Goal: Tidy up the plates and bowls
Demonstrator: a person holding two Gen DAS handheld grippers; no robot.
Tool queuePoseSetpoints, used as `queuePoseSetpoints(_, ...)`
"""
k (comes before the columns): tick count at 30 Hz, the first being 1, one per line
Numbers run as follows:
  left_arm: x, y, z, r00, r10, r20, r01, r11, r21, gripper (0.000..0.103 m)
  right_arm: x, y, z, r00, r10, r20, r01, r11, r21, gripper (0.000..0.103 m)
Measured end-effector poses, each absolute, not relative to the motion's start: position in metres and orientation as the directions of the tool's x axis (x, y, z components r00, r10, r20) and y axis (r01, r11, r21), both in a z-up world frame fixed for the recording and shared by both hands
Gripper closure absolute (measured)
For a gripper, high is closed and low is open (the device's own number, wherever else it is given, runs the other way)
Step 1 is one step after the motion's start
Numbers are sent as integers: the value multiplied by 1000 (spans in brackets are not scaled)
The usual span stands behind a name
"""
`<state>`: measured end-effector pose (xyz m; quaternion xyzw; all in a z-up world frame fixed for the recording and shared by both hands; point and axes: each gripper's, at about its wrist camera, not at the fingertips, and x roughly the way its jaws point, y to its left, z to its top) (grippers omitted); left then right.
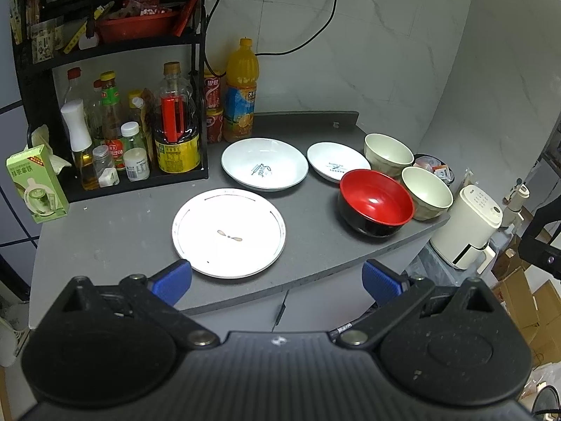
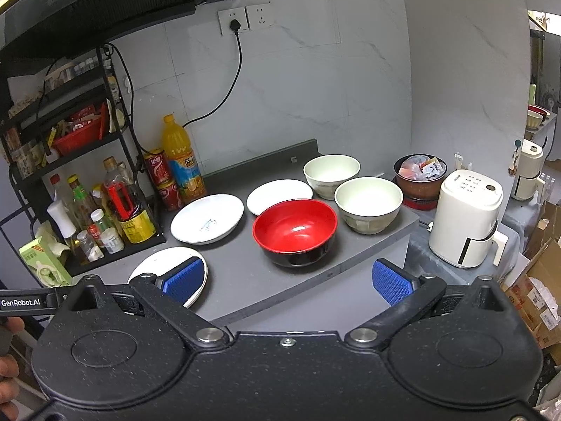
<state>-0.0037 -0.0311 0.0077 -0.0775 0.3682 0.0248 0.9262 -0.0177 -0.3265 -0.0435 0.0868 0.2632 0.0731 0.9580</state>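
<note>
Blue-padded fingers of the left gripper stand wide apart, holding nothing, at the near edge of the grey tabletop. Right gripper: fingers likewise spread, empty.

Layout, left wrist view: flat white plate lies directly ahead of the left fingers, its near rim just beyond the left pad. Behind it, a deep white plate and a smaller white plate, side by side, apart. To the right, red bowl, black outside, with two cream bowls close behind it; whether the red bowl touches the nearer cream one cannot be told from here.

Right wrist view: red bowl sits ahead and nearly centred between the right fingers, upright, mouth up. Flat white plate falls partly behind the right gripper's left pad.

Judgement: nothing is stacked yet. The deciding relation is lateral: plates lie toward the left gripper, bowls toward the right. The flat plate offers only a thin rim near the tabletop, so the left fingers would need to approach low and edge-on. The red bowl's upright wall suits a pinch over the rim from the right.

Risk: plate sliding toward the condiment rack.
</note>
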Motion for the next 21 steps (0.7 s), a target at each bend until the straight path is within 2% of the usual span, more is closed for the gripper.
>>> queuePoseSetpoints(21,-9,-39,12,728,-16,-685,-97,987,-127,1,-21,-328,-46,848,173,-502,-81,976,201,0)
